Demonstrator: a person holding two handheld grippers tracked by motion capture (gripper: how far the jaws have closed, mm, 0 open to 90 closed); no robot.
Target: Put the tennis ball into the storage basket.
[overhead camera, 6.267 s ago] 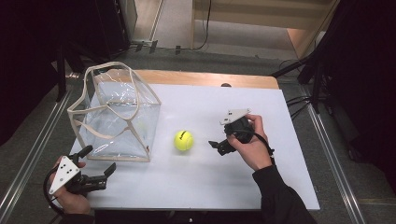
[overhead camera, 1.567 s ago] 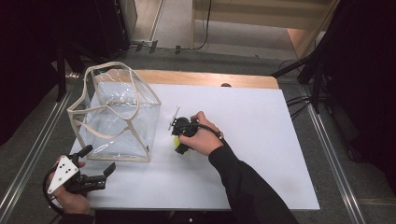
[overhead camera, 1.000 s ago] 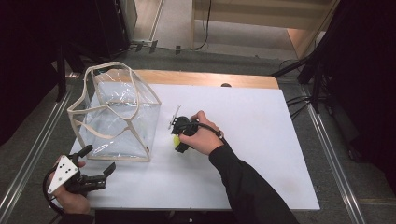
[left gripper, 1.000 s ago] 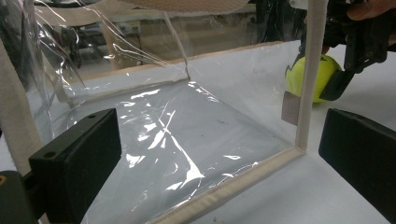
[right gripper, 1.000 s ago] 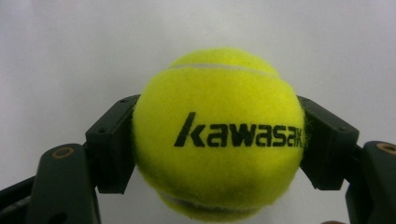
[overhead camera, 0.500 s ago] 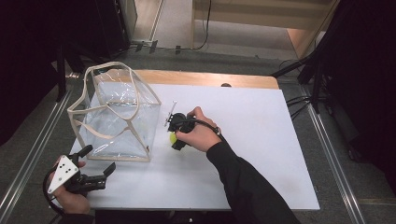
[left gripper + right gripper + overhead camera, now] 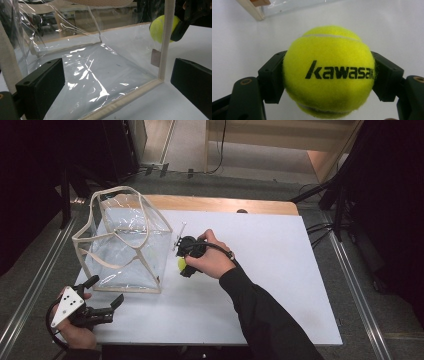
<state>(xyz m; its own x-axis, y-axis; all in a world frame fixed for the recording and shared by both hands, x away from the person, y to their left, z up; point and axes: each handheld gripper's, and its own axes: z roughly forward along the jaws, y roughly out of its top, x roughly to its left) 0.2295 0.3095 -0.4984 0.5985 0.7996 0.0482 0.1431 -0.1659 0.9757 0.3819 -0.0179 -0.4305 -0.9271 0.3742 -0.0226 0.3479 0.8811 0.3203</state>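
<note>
A yellow tennis ball point(image 7: 328, 71) marked "kawasaki" sits clamped between the two black jaws of my right gripper point(image 7: 328, 75), lifted just off the white table. In the high view the ball point(image 7: 182, 263) and right gripper point(image 7: 186, 260) hang beside the lower right corner of the clear plastic bag point(image 7: 122, 245) with beige trim. My left gripper point(image 7: 102, 296) rests open at the table's front left corner, nothing between its jaws. From the left gripper view I look through the clear bag point(image 7: 95, 75) and see the ball point(image 7: 160, 28) behind its beige edge strip.
The white table point(image 7: 280, 270) stretches wide to the right of the right hand. A wooden strip point(image 7: 220, 204) runs along the table's far edge. Metal rails point(image 7: 360, 270) flank the table, and dark stands and cables crowd the floor at the right.
The right gripper shut on the ball, raised it and carried it left toward the bag. The left gripper has stayed still.
</note>
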